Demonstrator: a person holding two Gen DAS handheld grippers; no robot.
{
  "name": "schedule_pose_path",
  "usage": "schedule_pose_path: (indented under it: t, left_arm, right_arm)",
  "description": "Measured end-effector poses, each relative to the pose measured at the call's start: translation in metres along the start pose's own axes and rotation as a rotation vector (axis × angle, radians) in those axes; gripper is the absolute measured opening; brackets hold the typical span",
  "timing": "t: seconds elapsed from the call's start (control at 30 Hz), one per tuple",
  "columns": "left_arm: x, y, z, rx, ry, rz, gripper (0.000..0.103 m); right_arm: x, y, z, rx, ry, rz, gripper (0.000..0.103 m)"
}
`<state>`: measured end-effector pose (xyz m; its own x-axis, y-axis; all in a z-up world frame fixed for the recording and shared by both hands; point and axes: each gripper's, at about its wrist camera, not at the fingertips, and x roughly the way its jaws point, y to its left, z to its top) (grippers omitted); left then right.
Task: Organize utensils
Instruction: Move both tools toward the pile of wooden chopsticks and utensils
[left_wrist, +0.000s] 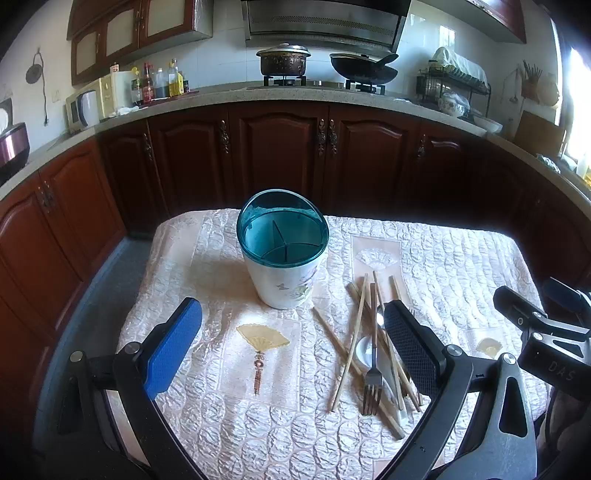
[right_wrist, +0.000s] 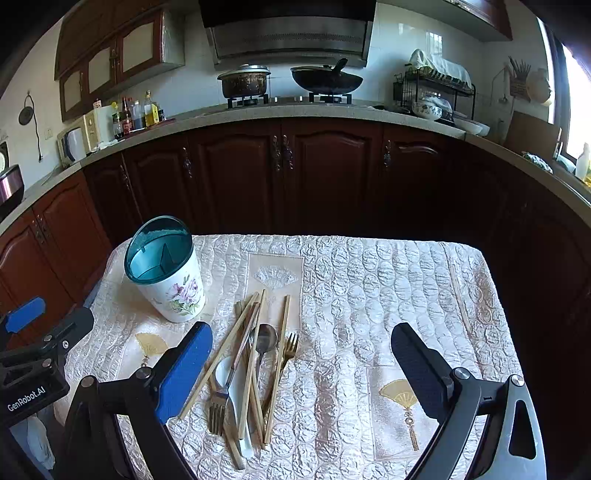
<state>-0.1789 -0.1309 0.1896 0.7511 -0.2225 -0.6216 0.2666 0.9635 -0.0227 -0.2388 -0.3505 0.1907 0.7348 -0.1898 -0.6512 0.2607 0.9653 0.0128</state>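
Note:
A white floral utensil holder (left_wrist: 282, 266) with a teal divided insert stands on the quilted table; it also shows in the right wrist view (right_wrist: 170, 280). A pile of wooden chopsticks (left_wrist: 354, 332), forks (left_wrist: 372, 387) and spoons lies to its right. In the right wrist view the pile holds chopsticks (right_wrist: 255, 362), a metal spoon (right_wrist: 266, 338), two forks (right_wrist: 218, 408) and a white spoon (right_wrist: 223, 371). My left gripper (left_wrist: 291, 343) is open and empty, hovering before the holder. My right gripper (right_wrist: 301, 365) is open and empty, just right of the pile.
The table (right_wrist: 388, 280) has a cream quilted cloth with fan motifs. A single chopstick (right_wrist: 460, 295) lies near its right edge. Dark wooden cabinets (left_wrist: 280, 155) and a counter with a pot and wok stand behind. The right gripper's body (left_wrist: 546, 332) sits at the table's right.

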Motion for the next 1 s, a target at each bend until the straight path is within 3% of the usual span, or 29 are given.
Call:
schedule_pose_path:
  t: [0.7,1.0]
  left_arm:
    - [0.015,0.003,-0.003,-0.026,0.036,-0.018,0.100]
    - [0.039,0.017,-0.010,-0.071,0.099,-0.036,0.100]
  right_arm:
    - [0.018,-0.001,-0.004,-0.012,0.039,0.004,0.097]
    - [0.047,-0.009,-0.018,-0.014,0.108,0.031,0.097]
